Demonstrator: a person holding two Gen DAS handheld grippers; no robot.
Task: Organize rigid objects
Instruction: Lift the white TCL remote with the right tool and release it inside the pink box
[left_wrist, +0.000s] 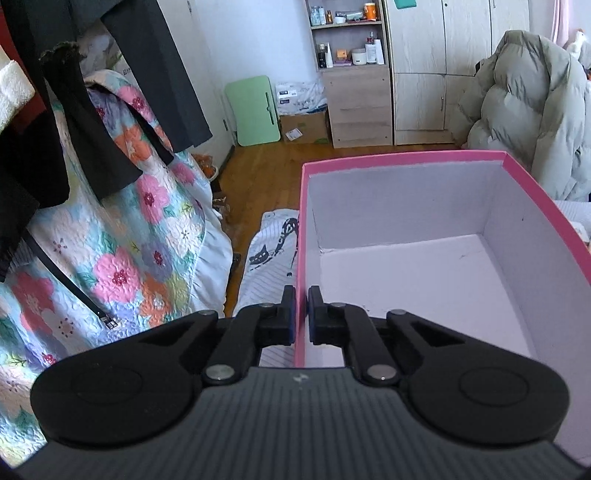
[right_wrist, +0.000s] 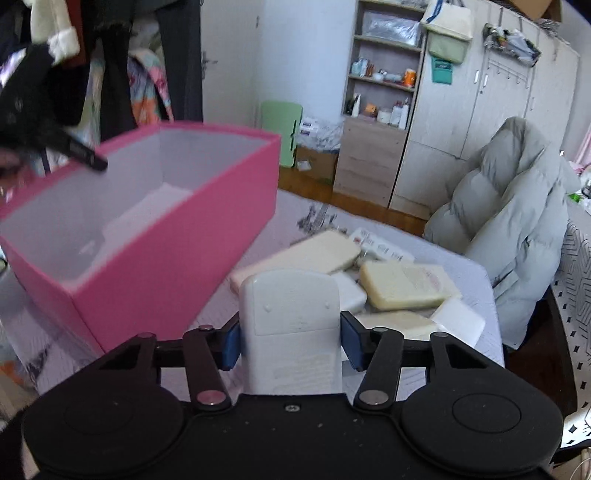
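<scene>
A pink box (left_wrist: 406, 157) with a pale lilac inside fills the right of the left wrist view. My left gripper (left_wrist: 301, 314) is shut on the box's left wall, one finger outside and one inside. In the right wrist view the same pink box (right_wrist: 166, 266) stands tilted at the left, and the left gripper's dark fingertip (right_wrist: 88, 158) shows blurred at its far rim. My right gripper (right_wrist: 290, 343) is shut on a white rectangular block (right_wrist: 291, 306), blue pads against both its sides. Beyond it, cream and white blocks (right_wrist: 402, 286) lie in a pile on the bedcover.
A grey puffer coat (right_wrist: 509, 206) is heaped at the right. Dark clothes (left_wrist: 110, 92) and a floral quilt (left_wrist: 122, 258) hang at the left. Wooden floor, a green folding board (left_wrist: 255, 110), shelves and wardrobes (left_wrist: 443, 74) lie beyond the bed.
</scene>
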